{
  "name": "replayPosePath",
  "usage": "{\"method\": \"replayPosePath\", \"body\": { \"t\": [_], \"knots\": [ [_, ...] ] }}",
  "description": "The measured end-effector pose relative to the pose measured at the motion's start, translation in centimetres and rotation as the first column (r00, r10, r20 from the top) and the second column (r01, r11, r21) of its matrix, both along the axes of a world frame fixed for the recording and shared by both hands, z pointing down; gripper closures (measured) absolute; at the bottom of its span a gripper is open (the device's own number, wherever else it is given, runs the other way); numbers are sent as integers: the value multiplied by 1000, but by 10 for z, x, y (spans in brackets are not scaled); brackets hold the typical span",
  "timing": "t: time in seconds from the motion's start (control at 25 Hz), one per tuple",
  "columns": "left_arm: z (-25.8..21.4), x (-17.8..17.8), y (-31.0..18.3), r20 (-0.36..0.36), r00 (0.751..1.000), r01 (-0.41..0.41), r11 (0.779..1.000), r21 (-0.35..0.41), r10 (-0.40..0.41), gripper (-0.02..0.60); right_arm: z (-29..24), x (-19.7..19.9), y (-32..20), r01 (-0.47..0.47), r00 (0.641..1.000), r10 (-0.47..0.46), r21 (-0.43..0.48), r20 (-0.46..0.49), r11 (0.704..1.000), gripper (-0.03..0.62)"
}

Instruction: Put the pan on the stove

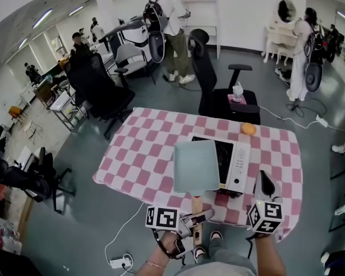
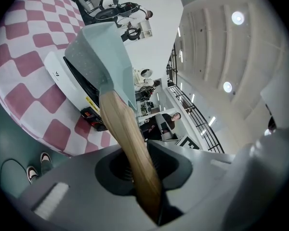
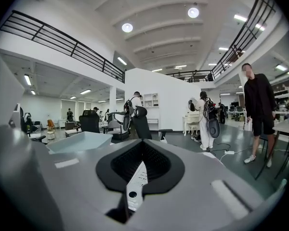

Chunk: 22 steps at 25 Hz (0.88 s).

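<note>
We see a worktop [image 1: 138, 154] under a pink and white checked cloth, standing on a grey floor, with a black office chair [image 1: 210, 85] just beyond its far edge. On the right half of the worktop sits a white stove [image 1: 238, 163] with a black cooking surface and a control strip along its right side. A square, pale green pan [image 1: 196, 165] hangs over the left part of the stove, covering that side of it from above; it looks lifted clear, though we cannot be sure its base is off the surface. Its wooden handle [image 1: 196, 204] points toward the near edge. The left gripper [image 2: 137, 162] has its jaws closed tight on this handle near the end and carries the pan by it. The right gripper [image 3: 140, 162] is at the near right of the worktop, beside the stove, its jaws only a narrow way apart with nothing between them. A small orange [image 1: 248, 129] lies on the cloth by the far edge, behind the stove.
</note>
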<state>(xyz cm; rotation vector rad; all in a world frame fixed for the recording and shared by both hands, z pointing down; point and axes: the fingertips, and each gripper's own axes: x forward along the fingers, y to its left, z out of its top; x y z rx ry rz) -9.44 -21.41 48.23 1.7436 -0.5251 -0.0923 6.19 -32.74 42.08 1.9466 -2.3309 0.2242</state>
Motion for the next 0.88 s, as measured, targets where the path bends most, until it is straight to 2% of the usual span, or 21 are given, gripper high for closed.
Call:
{"method": "replayPosePath", "body": {
  "t": [0.4,0.88],
  "knots": [
    [13,3,-21,25,999,-28,999,-22,28,517,14,15,-28,-21,1000,22,-34,6,999,585],
    [31,6,-46,46,984,-174,985,-11,174,515,44,31,-47,-51,999,51,-99,5,994,585]
  ]
}}
